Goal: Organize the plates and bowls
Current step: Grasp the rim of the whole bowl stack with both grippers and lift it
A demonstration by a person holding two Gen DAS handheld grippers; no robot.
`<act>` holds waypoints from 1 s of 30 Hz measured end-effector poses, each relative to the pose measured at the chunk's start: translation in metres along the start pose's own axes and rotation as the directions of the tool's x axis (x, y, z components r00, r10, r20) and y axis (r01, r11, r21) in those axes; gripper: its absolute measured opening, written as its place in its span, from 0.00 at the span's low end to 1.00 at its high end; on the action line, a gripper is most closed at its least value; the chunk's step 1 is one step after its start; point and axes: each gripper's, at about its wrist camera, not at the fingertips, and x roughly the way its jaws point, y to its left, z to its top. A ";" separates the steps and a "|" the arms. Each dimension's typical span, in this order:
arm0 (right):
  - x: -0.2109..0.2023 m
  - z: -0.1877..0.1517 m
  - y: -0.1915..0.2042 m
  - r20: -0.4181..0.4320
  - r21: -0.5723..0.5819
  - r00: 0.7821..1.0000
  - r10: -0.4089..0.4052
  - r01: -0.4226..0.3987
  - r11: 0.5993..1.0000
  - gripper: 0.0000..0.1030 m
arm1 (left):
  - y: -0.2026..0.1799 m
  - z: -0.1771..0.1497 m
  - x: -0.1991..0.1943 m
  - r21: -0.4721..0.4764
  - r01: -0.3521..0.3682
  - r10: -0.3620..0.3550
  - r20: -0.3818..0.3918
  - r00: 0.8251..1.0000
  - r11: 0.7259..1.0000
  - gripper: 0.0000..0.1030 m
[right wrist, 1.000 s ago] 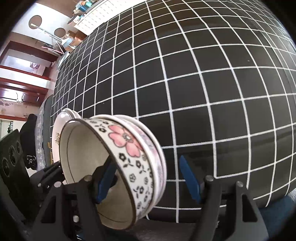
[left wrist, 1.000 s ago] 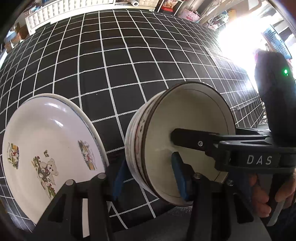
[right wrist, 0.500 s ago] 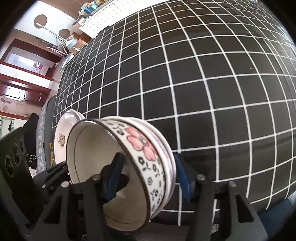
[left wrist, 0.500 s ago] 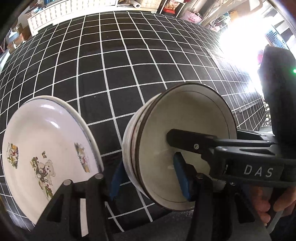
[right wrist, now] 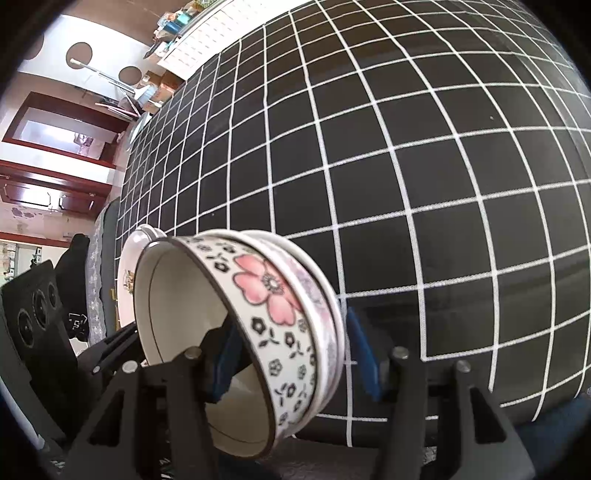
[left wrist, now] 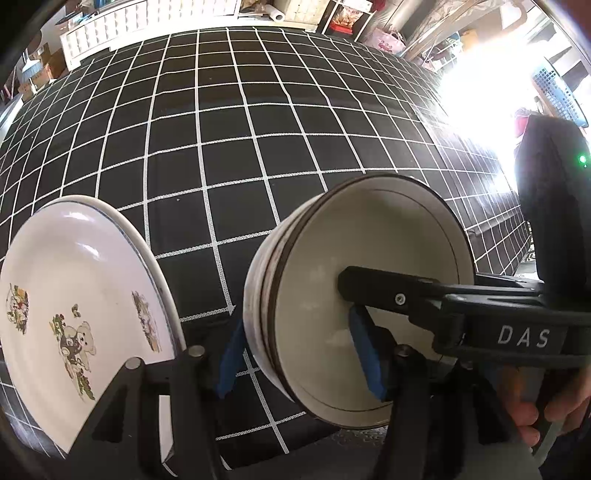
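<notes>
A stack of nested bowls, the top one with a pink flower and black florets, is held tilted above the near edge of the black grid tablecloth. My right gripper is shut on the stack's wall, one finger inside and one outside. The bowls' cream inside shows in the left wrist view, where my left gripper straddles the same stack, its blue pads close to the wall. Stacked white plates with bear prints lie to the left; they also show in the right wrist view.
The black tablecloth stretches far back. White drawer units and shelves stand beyond its far edge. The right gripper's body crosses the left wrist view. Bright window glare fills the right side.
The bowl stack and both grippers have shifted slightly; the right gripper's fingers closed in from a wide gap onto the bowl wall. The plates have not moved.
</notes>
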 end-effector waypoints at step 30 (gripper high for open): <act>-0.016 0.004 0.010 0.046 0.093 0.998 -0.035 0.031 0.995 0.55 | 0.003 0.000 -0.032 -0.070 -0.044 0.047 0.043 0.998 0.997 0.51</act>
